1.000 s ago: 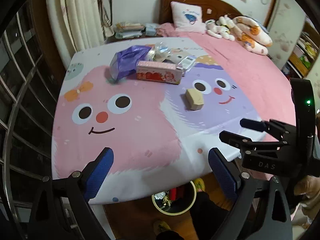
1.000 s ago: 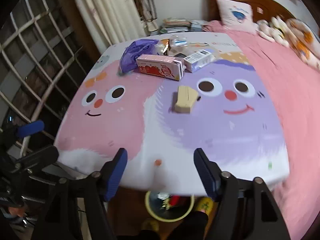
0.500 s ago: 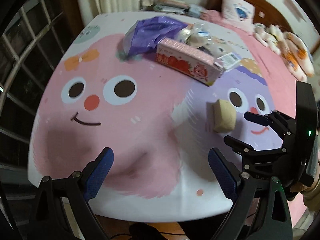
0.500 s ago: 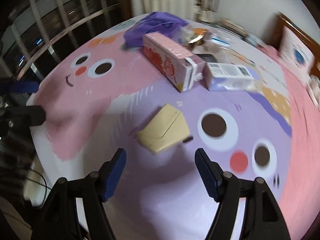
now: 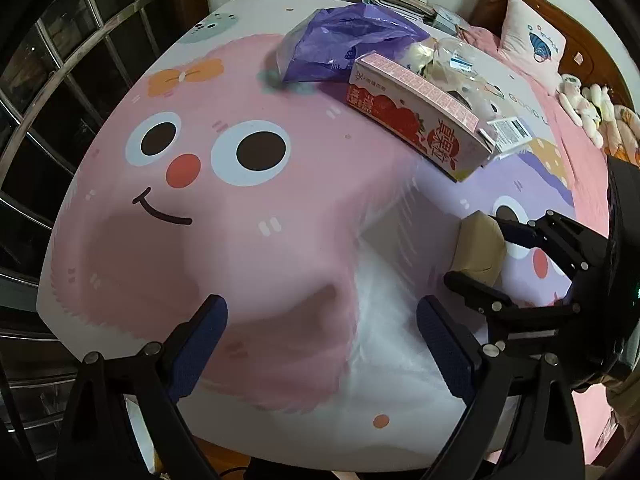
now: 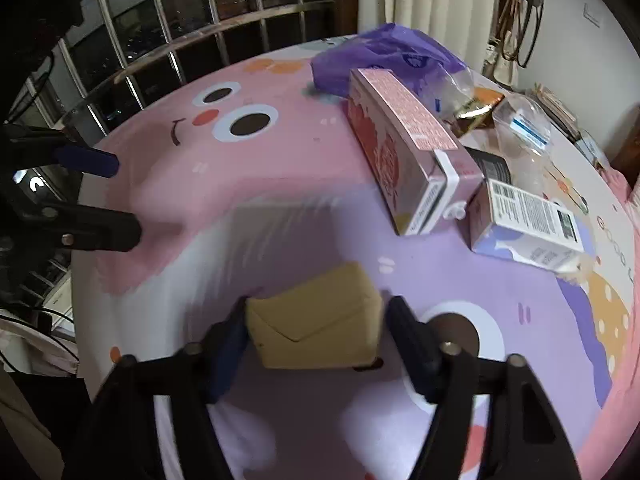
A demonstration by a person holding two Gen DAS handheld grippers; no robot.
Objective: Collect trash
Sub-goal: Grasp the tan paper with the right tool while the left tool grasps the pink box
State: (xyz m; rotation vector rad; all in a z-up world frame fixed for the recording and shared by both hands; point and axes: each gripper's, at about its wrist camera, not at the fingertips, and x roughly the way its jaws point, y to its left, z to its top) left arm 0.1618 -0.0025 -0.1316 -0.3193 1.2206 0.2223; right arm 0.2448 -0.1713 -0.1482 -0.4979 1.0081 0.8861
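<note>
Right gripper (image 6: 316, 336) straddles tan box (image 6: 316, 320) (midtable)

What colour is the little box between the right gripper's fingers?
Tan, like cardboard. The little box shows best in the right wrist view.

A table (image 5: 280, 264) is covered by a cartoon-face cloth, pink at left, purple at right. A tan folded paper packet (image 6: 316, 322) is laid near on the purple half. Farther back, a pink strawberry milk carton (image 5: 416, 120) is laid on its side, a purple plastic bag (image 5: 344, 46) behind it, a white-purple carton (image 6: 528, 226) to its right, and clear wrappers (image 6: 520, 128) beyond.
</note>
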